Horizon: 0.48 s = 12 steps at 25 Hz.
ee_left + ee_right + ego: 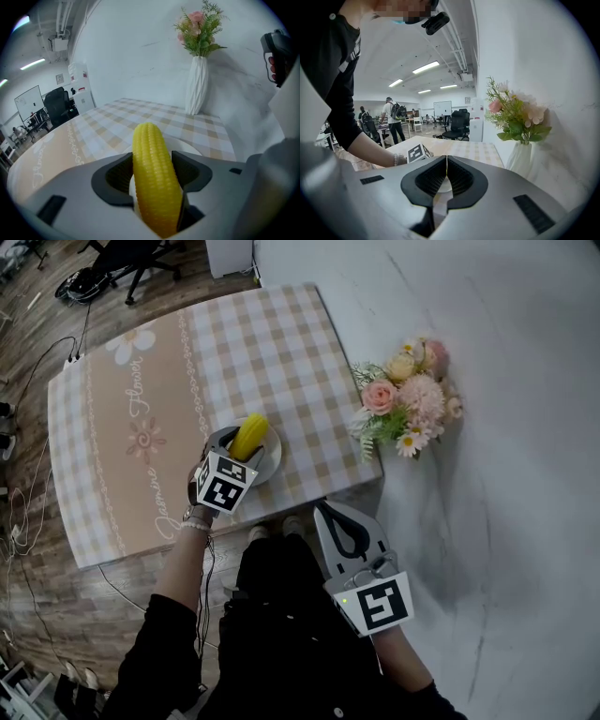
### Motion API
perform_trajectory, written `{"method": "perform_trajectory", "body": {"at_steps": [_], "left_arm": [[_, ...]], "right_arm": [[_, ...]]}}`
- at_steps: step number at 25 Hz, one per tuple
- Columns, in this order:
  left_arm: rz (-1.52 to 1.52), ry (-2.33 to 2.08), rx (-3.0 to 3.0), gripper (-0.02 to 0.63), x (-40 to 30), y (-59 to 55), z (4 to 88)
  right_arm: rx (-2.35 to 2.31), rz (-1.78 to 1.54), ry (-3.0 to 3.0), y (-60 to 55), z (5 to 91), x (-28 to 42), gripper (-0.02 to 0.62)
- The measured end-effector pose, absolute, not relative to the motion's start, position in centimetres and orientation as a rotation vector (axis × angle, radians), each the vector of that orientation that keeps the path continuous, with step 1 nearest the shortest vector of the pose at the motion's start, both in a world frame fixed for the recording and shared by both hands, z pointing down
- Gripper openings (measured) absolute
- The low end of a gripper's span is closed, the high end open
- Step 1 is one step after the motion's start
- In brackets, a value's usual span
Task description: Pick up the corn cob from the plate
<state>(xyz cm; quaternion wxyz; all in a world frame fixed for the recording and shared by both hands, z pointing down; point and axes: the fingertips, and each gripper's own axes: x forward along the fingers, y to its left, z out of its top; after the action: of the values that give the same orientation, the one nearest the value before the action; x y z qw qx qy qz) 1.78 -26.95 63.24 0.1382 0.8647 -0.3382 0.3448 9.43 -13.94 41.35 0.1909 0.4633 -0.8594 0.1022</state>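
L side: we've got the left gripper clamped on the corn cob. Jaws are only as far apart as the cob is thick, w/ the black pads pressing both flanks approx mid-length. Cob sits tilted in the grip, tip pointing up and fwd past the jaw ends, butt end down toward the gripper body. It's yellow, w/ even kernel rows.

Cob is over the plate, which is white and round and shows under and behind the jaws. We can't tell whether the cob's lower end touches the plate or is clear of it, as neither view shows the underside.

Plate is near the edge of the table closest to us. It sits on the checked part of the cloth, just beside the beige runner w/ flower print and script.

R side: right gripper has its jaws fully together, pads meeting along a thin seam, nothing between them. In head view it's off the table, just beyond the near corner, above our lap, well apart from plate and cob. Its cam looks across at the left gripper's marker cube and our left forearm w/ a bead bracelet.

Bkgd: white ribbed vase stands upright at the table's far corner by the white wall. Pink/cream flowers are in it, well apart from the plate. There are office chairs and people farther back in the room.
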Motion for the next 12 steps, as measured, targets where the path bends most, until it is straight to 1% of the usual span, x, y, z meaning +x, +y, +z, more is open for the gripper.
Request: {"method": "perform_trajectory", "body": {"at_steps": [12], "left_arm": [[0.935,-1.071,2.428,0.267,0.7,-26.6,62.2]], "right_arm": [[1.283,0.284,-2.419,-13.9,41.3,9.4,0.041]]}}
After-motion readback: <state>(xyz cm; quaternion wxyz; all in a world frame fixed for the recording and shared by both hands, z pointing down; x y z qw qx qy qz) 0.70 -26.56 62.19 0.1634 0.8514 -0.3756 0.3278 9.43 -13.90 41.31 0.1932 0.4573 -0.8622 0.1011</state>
